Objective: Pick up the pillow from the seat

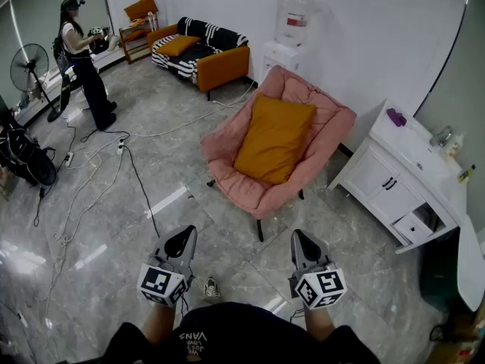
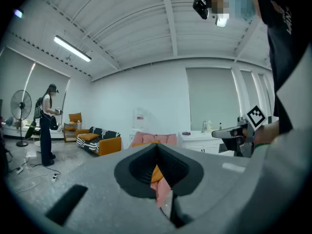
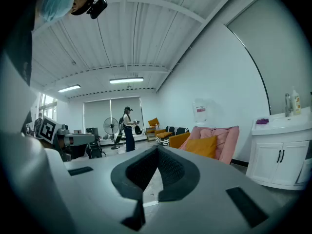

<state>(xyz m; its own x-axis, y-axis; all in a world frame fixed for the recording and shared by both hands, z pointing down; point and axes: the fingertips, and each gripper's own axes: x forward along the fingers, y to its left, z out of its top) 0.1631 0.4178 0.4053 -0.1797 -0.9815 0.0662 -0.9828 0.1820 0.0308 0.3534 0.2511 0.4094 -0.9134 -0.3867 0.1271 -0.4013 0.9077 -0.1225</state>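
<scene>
An orange pillow point(image 1: 274, 138) leans on the back of a pink padded chair point(image 1: 230, 187) in the middle of the room. It also shows in the right gripper view as the orange pillow point(image 3: 201, 146) on the pink chair point(image 3: 229, 141). My left gripper point(image 1: 183, 240) and right gripper point(image 1: 300, 240) are held low in front of me, well short of the chair, both shut and empty. In the left gripper view the pillow point(image 2: 156, 173) peeks past the closed jaws.
A white cabinet point(image 1: 398, 180) with a sink stands right of the chair. A striped sofa point(image 1: 198, 51) and water dispenser point(image 1: 288, 32) sit at the far wall. Cables point(image 1: 98, 158) trail over the floor at left, where a person point(image 1: 83, 63) and a fan point(image 1: 30, 70) stand.
</scene>
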